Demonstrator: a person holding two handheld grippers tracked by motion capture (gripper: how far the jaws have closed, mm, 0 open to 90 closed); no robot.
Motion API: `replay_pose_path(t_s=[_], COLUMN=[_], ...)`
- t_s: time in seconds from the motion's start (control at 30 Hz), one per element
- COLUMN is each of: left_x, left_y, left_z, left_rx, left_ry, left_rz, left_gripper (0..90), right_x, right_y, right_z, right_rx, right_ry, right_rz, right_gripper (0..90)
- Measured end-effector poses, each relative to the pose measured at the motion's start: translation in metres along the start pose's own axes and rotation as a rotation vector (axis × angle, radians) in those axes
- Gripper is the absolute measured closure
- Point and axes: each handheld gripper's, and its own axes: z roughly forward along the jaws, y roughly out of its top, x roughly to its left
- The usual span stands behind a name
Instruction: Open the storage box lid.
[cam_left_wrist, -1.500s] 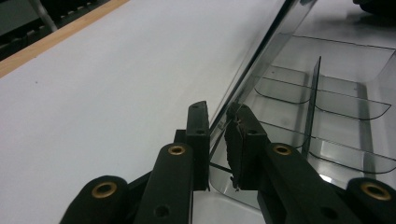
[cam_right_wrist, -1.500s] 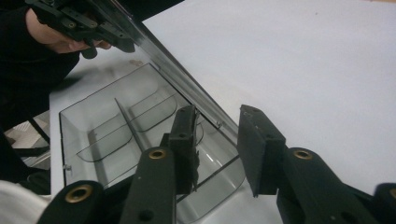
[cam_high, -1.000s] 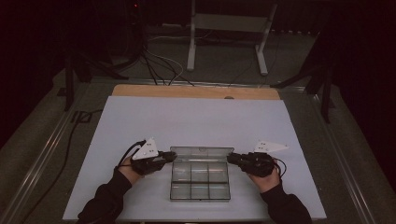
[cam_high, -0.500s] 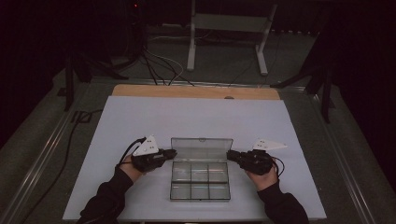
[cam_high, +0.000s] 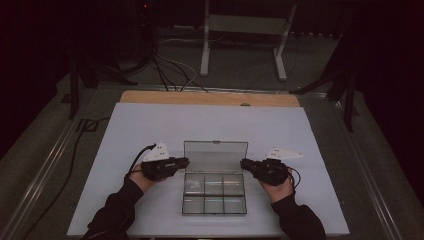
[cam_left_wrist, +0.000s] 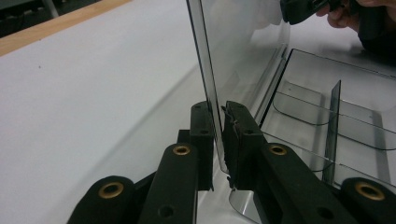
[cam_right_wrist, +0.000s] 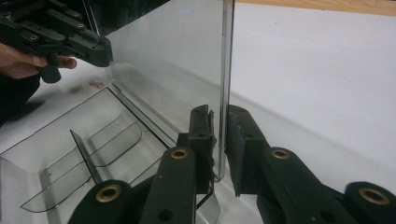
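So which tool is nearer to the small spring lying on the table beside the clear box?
Left. The left tool grips the lid edge just above the spring; the right tool clamps the lid's opposite edge, across the box.

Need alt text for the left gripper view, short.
The left gripper pinches the side edge of a clear box lid that stands upright. Right of it lies the open compartment box on a white table, with the right gripper at the lid's far edge.

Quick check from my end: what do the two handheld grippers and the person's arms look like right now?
Both grippers, left gripper and right gripper, are black with brass-coloured rivets on their linkages, each topped by a pale three-cornered plate and trailing a dark cable. The person wears dark long sleeves.
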Motion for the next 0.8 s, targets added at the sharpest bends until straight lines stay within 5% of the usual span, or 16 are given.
replay_pose_path(t_s=[0.6, 0.8], left_x=[0.006, 0.009], left_y=[0.001, 0.005], left_z=[0.006, 0.008], left_rx=[0.021, 0.056], left_ry=[-0.001, -0.001], left_rz=[-0.085, -0.15], left_gripper=[79.5, 77.9], right_x=[-0.003, -0.005], right_y=[0.001, 0.002], right_z=[0.007, 0.011], right_rx=[0.009, 0.021], right_ry=[-0.029, -0.038], right_rz=[0.06, 0.092], right_gripper=[80.9, 80.0])
